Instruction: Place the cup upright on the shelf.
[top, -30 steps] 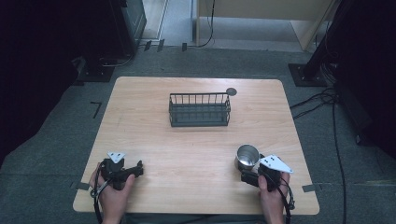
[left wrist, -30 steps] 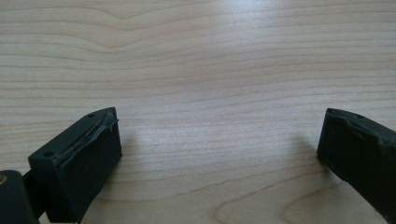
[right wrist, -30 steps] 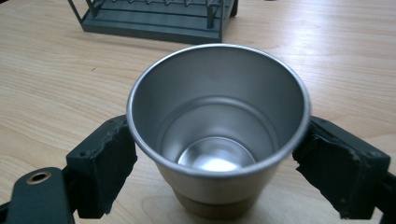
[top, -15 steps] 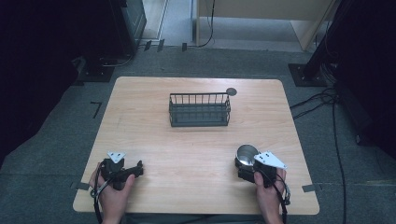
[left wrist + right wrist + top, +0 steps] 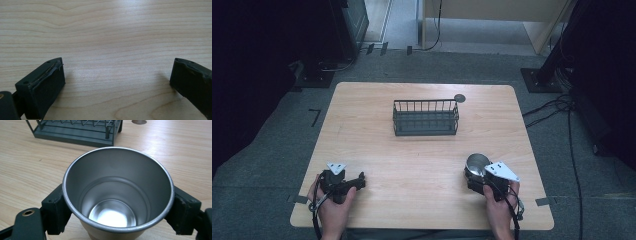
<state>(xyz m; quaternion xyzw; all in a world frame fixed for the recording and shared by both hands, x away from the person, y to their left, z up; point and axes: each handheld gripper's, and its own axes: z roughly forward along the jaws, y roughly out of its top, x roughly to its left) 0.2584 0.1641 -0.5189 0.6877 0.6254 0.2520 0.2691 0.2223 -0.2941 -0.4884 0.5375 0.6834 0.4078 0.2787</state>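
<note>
bare table (image 5: 422, 165) between grippers, wire basket (image 5: 426, 118) blocking the far centre

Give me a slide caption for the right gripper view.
Right tongs clasp an empty steel cup on the wooden table, with a wire basket beyond.

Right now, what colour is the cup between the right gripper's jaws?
Plain silver metal, shiny and unpatterned cup; clearest in the right gripper view.

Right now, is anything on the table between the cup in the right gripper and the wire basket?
Nothing visible. The steel cup sits between the right gripper's jaws, and only bare table lies between it and the wire basket.
</note>
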